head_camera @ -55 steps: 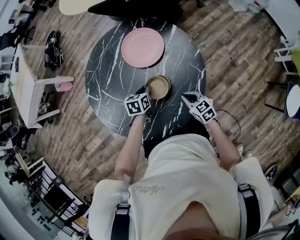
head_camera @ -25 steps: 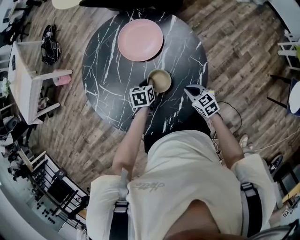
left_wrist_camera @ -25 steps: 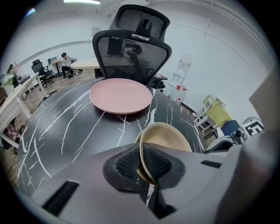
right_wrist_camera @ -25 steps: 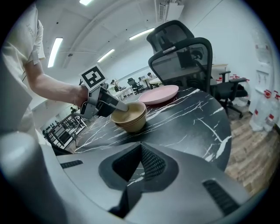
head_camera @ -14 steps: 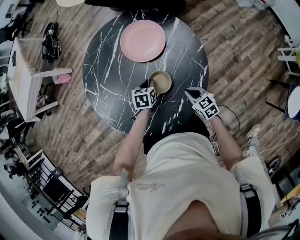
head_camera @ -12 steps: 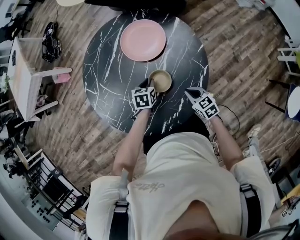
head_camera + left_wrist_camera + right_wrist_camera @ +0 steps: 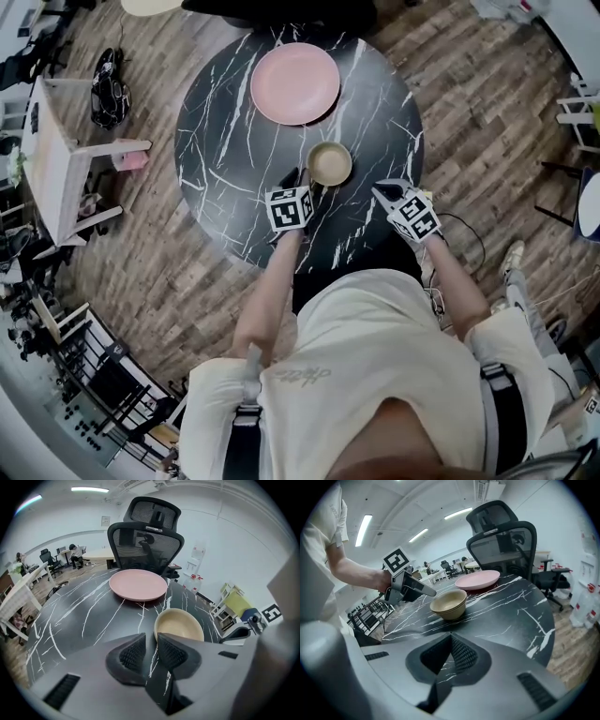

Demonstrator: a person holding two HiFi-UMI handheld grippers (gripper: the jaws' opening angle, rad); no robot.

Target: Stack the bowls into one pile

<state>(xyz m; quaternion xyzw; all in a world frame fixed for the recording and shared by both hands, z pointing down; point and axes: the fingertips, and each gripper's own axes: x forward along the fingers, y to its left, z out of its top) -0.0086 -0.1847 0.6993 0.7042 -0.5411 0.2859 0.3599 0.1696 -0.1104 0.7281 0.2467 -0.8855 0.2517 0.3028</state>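
Note:
Two tan bowls (image 7: 330, 163) sit nested in one pile near the middle of the round black marble table (image 7: 225, 159); in the right gripper view the pile (image 7: 449, 603) shows a seam between the two. My left gripper (image 7: 298, 178) is just short of the pile's near rim, apart from it. Its jaws have just been opening, and between the pads (image 7: 151, 640) is a narrow gap with nothing in it. My right gripper (image 7: 380, 192) hovers over the table's near right part, shut (image 7: 451, 644) and empty. The left gripper (image 7: 410, 587) also shows in the right gripper view.
A pink plate (image 7: 294, 82) lies on the far side of the table, beyond the bowls (image 7: 179, 625). A black office chair (image 7: 145, 541) stands behind the far edge. A white table (image 7: 52, 159) and a dark bag (image 7: 108, 94) stand on the wooden floor to the left.
The left gripper was at the bowl's near rim; its jaws have let go and it has drawn back a little toward the person. The bowls stay in place. The right gripper holds still.

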